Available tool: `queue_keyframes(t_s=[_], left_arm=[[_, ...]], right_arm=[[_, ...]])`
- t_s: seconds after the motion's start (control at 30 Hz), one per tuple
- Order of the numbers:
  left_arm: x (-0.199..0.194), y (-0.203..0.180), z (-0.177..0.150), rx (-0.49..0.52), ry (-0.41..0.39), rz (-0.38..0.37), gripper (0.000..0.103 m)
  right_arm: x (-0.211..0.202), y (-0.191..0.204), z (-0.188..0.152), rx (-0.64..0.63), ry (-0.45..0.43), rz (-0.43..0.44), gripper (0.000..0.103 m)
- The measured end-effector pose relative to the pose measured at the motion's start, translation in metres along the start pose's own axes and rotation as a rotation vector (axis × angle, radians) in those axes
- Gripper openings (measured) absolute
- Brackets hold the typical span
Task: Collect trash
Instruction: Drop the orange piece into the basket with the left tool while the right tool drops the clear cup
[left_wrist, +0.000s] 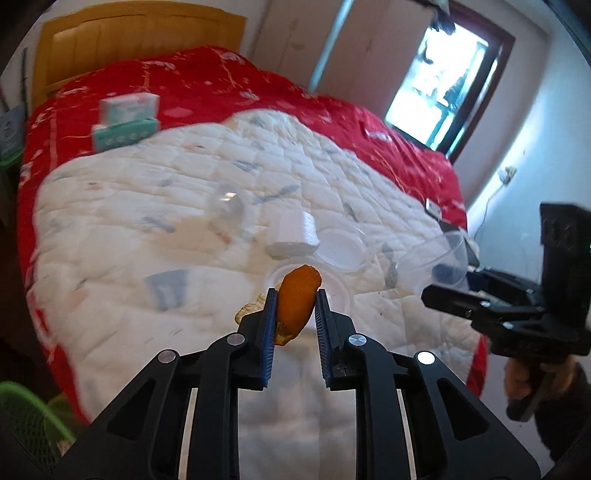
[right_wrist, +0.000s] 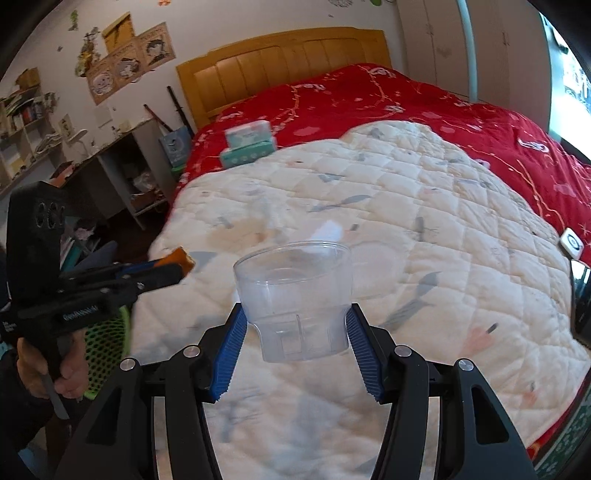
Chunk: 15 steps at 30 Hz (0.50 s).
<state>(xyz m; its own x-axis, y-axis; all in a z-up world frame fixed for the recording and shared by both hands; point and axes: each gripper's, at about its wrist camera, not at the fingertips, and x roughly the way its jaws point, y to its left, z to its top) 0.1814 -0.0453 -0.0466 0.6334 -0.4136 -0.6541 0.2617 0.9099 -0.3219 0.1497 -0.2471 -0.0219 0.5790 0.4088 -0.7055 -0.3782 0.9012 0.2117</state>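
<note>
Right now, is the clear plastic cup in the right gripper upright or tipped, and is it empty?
Upright and empty. The clear plastic cup has its rim on top, and the quilt shows through its walls. The right gripper clamps its base.

Bedroom with yellow wooden headboard (right_wrist: 284, 70), red bedspread (right_wrist: 424, 103) (white quilt (right_wrist: 369, 206) atop), bright window (left_wrist: 439, 85), cluttered shelves (right_wrist: 26, 122).

Clear glossy plastic cup (right_wrist: 295, 295), quilted cloth bedspread (right_wrist: 406, 206) (matt), wooden headboard (right_wrist: 280, 62)

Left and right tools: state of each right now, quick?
Left tool: closed on the orange peel piece.
Right tool: closed on the clear plastic cup, held above the bed.
</note>
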Motion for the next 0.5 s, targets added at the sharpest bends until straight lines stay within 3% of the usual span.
queue_keyframes(t_s=[0.27,0.5], left_arm=[[-0.087,0.058,-0.047,-0.102,-0.064,0.132,0.019],[-0.138,0.127,-0.101,-0.253,-0.053,0.251,0.019]], right_arm=[[-0.005,0.07,-0.015,-0.043,-0.006,0.089,0.054],[0.0,0.132,-0.023,-0.098,0.006,0.154,0.054]])
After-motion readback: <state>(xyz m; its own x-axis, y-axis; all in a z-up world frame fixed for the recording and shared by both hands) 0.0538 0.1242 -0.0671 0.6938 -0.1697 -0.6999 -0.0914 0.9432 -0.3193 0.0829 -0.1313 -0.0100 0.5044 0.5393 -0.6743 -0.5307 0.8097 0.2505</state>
